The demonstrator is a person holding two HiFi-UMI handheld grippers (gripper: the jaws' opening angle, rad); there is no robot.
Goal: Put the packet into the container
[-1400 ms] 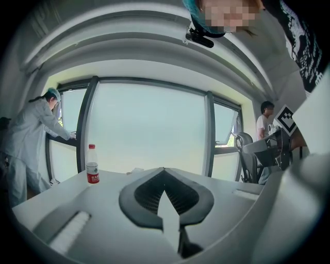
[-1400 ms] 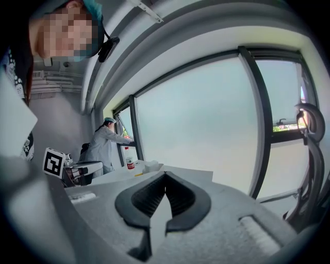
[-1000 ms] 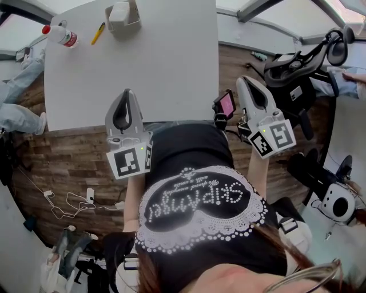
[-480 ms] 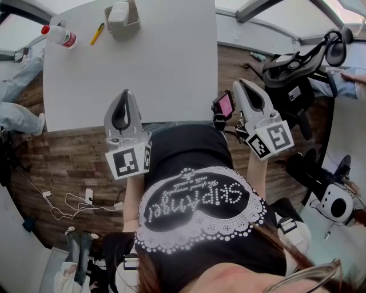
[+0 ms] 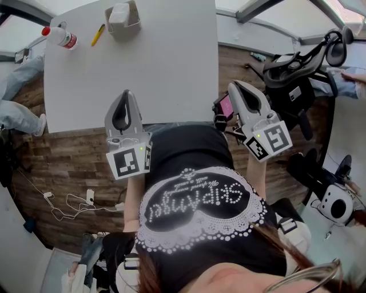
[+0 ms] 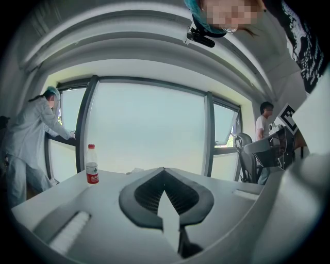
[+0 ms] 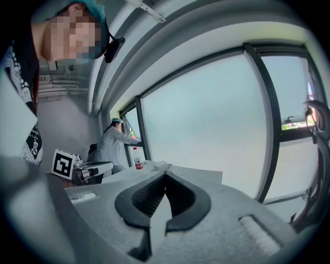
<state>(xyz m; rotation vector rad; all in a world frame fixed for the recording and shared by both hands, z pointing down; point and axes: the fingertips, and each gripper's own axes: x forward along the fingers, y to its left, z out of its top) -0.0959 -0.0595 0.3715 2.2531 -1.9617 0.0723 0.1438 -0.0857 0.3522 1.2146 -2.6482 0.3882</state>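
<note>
- The left tool [image 5: 125,94] is pressed together and holds nothing. It hangs over the near edge of the surface [image 5: 171,68].
- The right tool [image 5: 234,87] is pressed together and empty too, just off the near right corner.
- The container [image 5: 123,32] stands at the far edge. A white packet [image 5: 119,12] seems to lie in it already.
- A bottle [image 5: 60,35] and a pen [image 5: 98,33] lie by the far left corner.
- I think no step is in hand: both tools are well apart from the container.
- If the packet is not fully in, a tool must reach the far edge and push it down.
</note>
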